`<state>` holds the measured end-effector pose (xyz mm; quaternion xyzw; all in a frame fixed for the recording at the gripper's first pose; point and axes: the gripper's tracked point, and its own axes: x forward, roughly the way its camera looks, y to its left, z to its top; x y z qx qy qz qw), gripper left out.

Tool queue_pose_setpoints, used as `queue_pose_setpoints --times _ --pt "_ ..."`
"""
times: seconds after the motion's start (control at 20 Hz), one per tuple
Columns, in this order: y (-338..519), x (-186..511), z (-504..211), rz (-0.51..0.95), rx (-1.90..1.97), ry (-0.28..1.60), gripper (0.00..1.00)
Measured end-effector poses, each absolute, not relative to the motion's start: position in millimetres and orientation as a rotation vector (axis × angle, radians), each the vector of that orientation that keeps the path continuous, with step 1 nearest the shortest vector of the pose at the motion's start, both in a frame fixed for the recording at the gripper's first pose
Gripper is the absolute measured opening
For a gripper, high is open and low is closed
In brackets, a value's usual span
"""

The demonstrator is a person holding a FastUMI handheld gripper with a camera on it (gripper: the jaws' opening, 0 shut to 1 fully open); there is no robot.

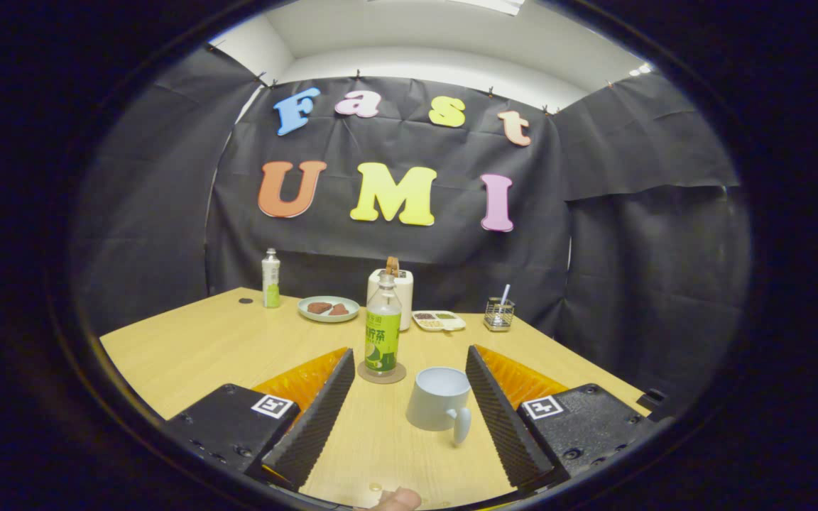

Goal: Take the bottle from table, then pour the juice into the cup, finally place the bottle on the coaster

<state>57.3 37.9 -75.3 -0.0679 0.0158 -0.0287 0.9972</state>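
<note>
A clear bottle point(383, 329) with a green label stands upright on a round coaster point(381, 373), just ahead of the fingertips and nearer the left finger. A pale mug point(439, 397) with its handle turned toward me sits on the table between the fingertips, close to the right finger. My gripper point(409, 356) is open and wide, with nothing pressed between its fingers. Neither finger touches the bottle or the mug.
Along the back of the wooden table point(189, 355) stand a small bottle point(270, 278), a plate point(329, 309) with brown pieces, a white container point(393, 287) behind the bottle, a small tray point(439, 321) and a wire holder point(499, 314). A fingertip point(398, 499) shows at the near edge.
</note>
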Motion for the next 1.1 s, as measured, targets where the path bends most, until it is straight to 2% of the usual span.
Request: queue_pose_setpoints --times 0.15,0.45,0.6,1.1 --pt "33.1 33.4 -65.1 -0.087 -0.206 0.023 1.00" --pt "57.8 -9.3 -37.9 -0.025 -0.164 -0.009 1.00" --pt "61.1 -27.9 -41.6 -0.004 -0.090 0.039 1.00" --pt "52.9 -66.5 -21.2 -0.011 -0.146 0.011 1.00"
